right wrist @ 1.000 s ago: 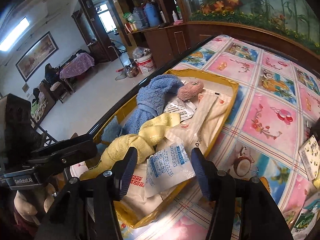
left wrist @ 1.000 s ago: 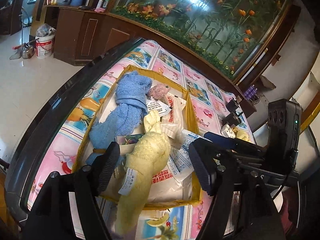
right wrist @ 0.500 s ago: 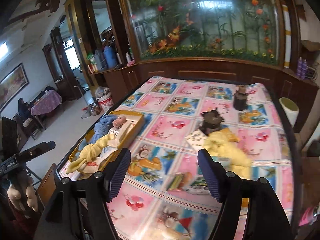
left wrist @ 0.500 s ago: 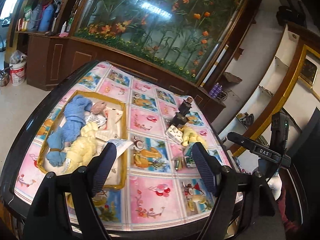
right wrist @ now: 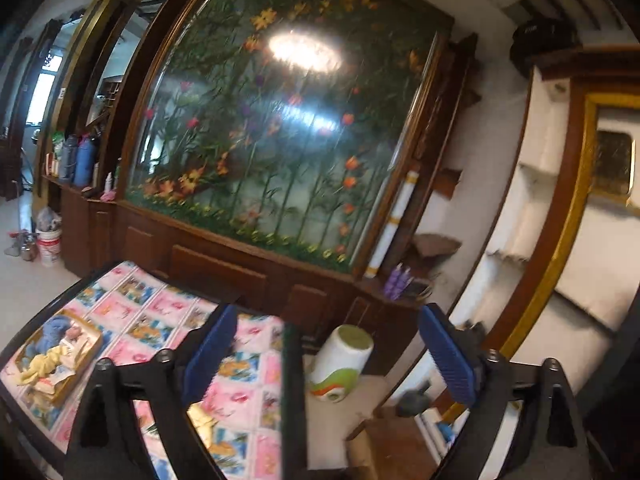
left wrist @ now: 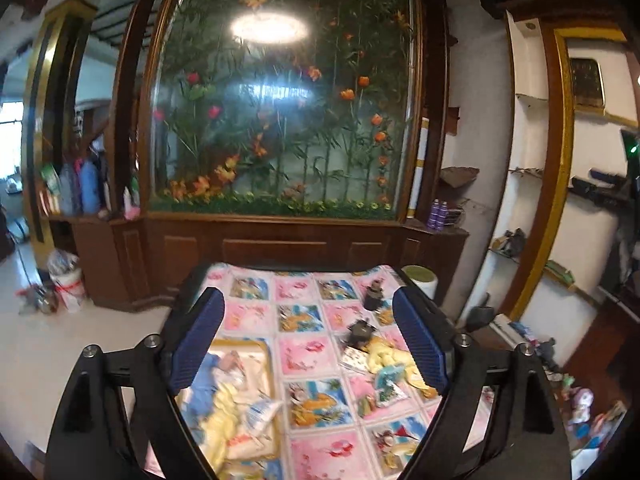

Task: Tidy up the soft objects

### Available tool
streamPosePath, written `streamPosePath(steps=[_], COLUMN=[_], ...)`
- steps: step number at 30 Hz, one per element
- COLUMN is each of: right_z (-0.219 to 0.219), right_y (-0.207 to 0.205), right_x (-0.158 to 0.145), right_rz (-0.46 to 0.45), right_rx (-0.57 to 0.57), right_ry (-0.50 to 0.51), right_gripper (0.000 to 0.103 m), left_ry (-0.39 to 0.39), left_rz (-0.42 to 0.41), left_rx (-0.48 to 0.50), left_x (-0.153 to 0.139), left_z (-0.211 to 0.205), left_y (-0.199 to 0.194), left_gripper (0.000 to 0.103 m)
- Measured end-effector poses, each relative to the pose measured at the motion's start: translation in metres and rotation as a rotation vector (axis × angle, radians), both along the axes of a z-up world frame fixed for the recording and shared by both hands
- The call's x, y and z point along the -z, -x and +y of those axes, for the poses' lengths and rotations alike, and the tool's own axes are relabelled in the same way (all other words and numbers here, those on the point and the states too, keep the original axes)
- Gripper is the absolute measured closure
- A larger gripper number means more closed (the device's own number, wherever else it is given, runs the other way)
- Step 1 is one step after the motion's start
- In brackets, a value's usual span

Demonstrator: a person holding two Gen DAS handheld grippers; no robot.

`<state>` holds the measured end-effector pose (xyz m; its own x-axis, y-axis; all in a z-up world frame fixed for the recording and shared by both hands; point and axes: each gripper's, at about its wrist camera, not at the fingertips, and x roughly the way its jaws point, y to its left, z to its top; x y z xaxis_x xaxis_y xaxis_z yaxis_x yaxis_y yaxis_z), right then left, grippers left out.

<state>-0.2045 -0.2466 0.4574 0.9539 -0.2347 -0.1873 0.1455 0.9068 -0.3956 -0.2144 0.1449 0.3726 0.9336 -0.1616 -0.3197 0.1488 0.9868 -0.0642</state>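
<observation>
A yellow tray [left wrist: 269, 364] lies on the table's left side, holding a blue soft toy [left wrist: 202, 384], a yellow soft toy [left wrist: 224, 412] and a white desiccant packet [left wrist: 258, 410]. In the right wrist view the same tray [right wrist: 86, 354] sits far off at lower left. More yellow soft material [left wrist: 384, 356] lies with packets on the table's right part. My left gripper [left wrist: 312, 344] is open and empty, high above and behind the table. My right gripper [right wrist: 332, 354] is open and empty too, raised beyond the table's right edge.
The table wears a pink and blue picture cloth [left wrist: 316, 452]. Two small dark objects [left wrist: 374, 298] stand near its far right. A white and green bin [right wrist: 342, 360] stands on the floor beside the table. A wooden cabinet with a large plant-filled glass tank [left wrist: 280, 120] rises behind.
Both grippers have pulled up and far back from the tray, which now looks small. The views tilted up toward the glass tank, and the right gripper swung to the right past the table's edge.
</observation>
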Motion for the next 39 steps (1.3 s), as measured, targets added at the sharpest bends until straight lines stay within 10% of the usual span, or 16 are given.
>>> streamPosePath(steps=[4, 8, 14, 18, 20, 30, 32, 37, 39], right_z=[0.009, 0.009, 0.021, 0.031, 0.030, -0.002, -0.004, 0.012, 0.026], right_y=[-0.006, -0.035, -0.098, -0.135, -0.146, -0.135, -0.138, -0.148, -0.153], right_x=[-0.019, 0.018, 0.176, 0.294, 0.341, 0.419, 0.422, 0.435, 0.442], right_rz=[-0.035, 0.078, 0.398, 0.657, 0.738, 0.745, 0.758, 0.798, 0.816], right_rx=[0.063, 0.002, -0.203, -0.338, -0.358, -0.336, -0.335, -0.332, -0.333], right_ry=[0.103, 0.053, -0.075, -0.262, -0.383, -0.613, -0.652, -0.695, -0.685], right_gripper=[0.000, 0.000, 0.003, 0.054, 0.061, 0.052, 0.052, 0.046, 0.046], left_ry=[-0.062, -0.001, 0.041, 0.030, 0.029, 0.052, 0.059, 0.038, -0.002], left_rz=[-0.065, 0.000, 0.194, 0.362, 0.442, 0.655, 0.675, 0.715, 0.696], left_rx=[-0.130, 0.007, 0.231, 0.312, 0.320, 0.346, 0.371, 0.481, 0.475], left_x=[-0.048, -0.040, 0.067, 0.161, 0.205, 0.339, 0.358, 0.366, 0.361], left_z=[0.003, 0.007, -0.033, -0.072, -0.090, -0.151, -0.160, -0.171, -0.165], left_y=[-0.012, -0.035, -0.064, -0.099, -0.124, -0.199, -0.206, -0.193, -0.179], left_gripper=[0.009, 0.000, 0.000, 0.000, 0.000, 0.007, 0.012, 0.079, 0.079])
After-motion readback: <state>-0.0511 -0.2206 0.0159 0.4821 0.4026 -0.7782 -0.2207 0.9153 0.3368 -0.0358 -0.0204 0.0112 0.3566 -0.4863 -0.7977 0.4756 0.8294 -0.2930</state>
